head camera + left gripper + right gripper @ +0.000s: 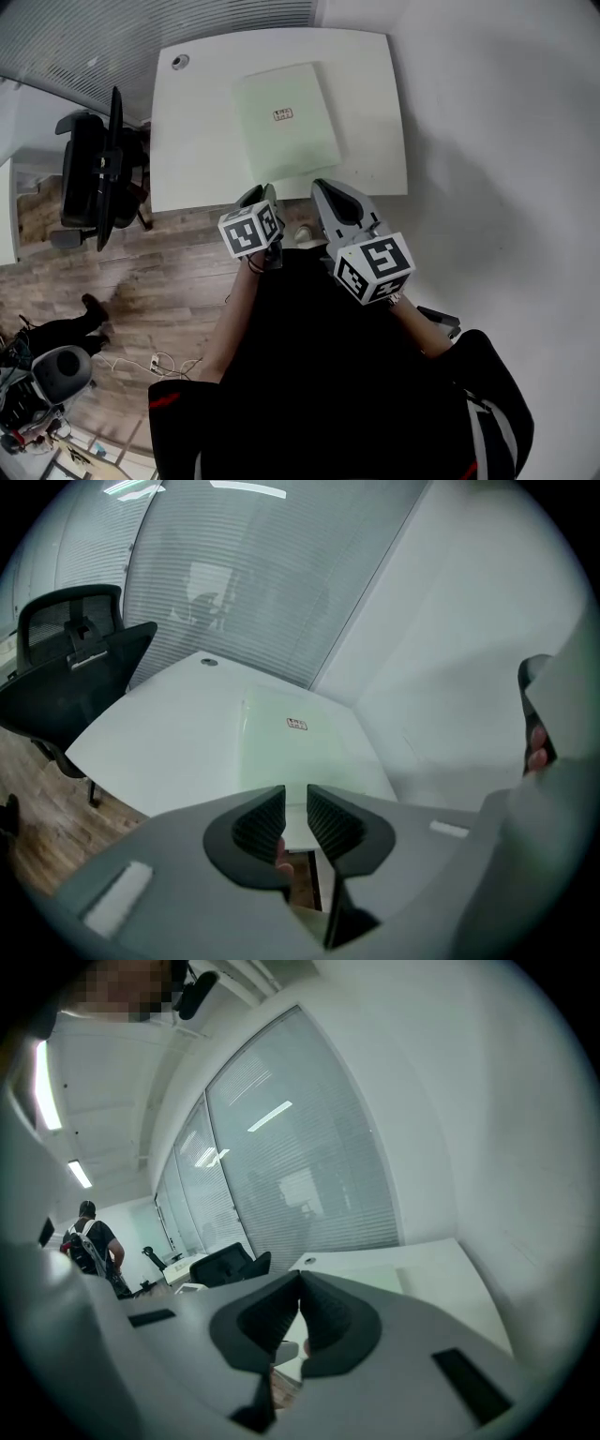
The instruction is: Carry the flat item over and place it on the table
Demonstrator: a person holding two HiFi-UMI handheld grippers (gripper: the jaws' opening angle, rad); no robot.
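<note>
Logging flat item (284,122) as pale green, lying flat on the white table (197,141), set toward the far right half of the top and not touching either claw.

Reading small label (296,725) near the middle of the item: reddish marks on white, print too small to make out.

Noting left gripper (295,794) hovering at the table's near edge, jaws standing narrowly apart with ribbed pads facing each other and nothing between them; only the table edge and a strip of wood floor showing through the gap.

Noting right gripper (299,1277) just beside it, jaws closed tip to tip, holding nothing.

Seeing black-and-white square patterns on marker cubes (250,231), no letters on them.

Recording round grommet (180,62) in the table's far left corner and black office chair (89,178) standing left of the table on wood floor.

Flagging limits: right part of the left gripper view blocked by a blurred grey mass close to the lens; distant person (94,1241) in the right gripper view small and cut off low; blinds (300,1176) behind glass hiding whatever lies beyond
</note>
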